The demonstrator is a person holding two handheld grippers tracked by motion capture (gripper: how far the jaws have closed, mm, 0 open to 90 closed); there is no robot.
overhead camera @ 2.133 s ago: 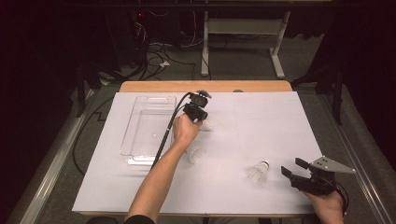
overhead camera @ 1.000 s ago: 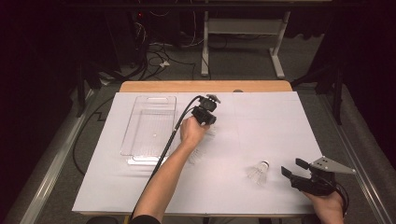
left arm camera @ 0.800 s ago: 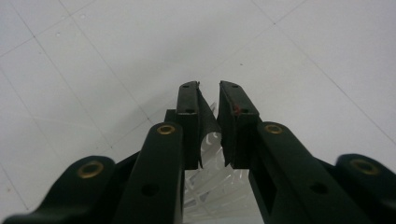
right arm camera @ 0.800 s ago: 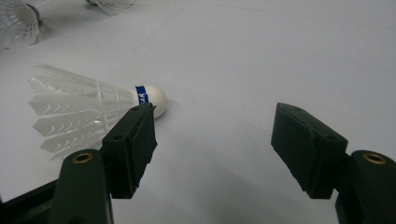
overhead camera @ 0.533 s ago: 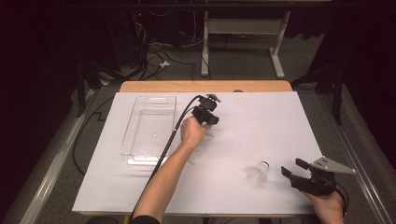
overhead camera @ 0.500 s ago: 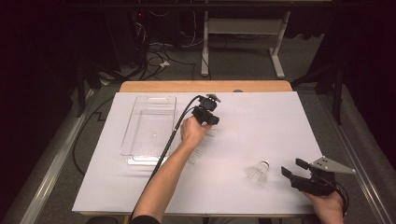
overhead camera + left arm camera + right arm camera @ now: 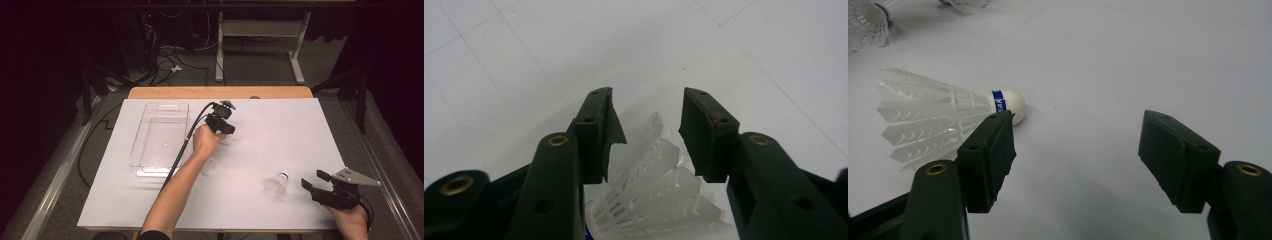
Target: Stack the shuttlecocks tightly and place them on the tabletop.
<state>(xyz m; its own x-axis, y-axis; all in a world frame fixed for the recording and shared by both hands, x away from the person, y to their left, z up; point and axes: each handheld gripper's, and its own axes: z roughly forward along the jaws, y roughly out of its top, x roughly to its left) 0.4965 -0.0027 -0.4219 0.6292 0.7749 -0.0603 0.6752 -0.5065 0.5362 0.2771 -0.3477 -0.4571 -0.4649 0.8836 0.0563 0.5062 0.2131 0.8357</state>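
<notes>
2 grippers seen. Left gripper (image 7: 646,117) jaws just opened about halfway; shuttlecock (image 7: 659,195) between pads, not squeezed, lying on white table (image 7: 300,130) at 12 o'clock. Right gripper (image 7: 1075,145) wide open, nothing held; second shuttlecock (image 7: 943,120) at its 10 o'clock. Feathers could be snagged if lifted crooked.

Shuttlecock band: on the shuttlecock (image 7: 950,120) lying beside your right gripper you can see a blue band around the cork base with white letters; only "EAK" can be read, the start of the word is turned out of sight.
Other shuttlecock: by your left gripper, the shuttlecock (image 7: 659,200) shows a sliver of blue at its base, with no letters legible.
Elsewhere: nothing else you can read.
</notes>
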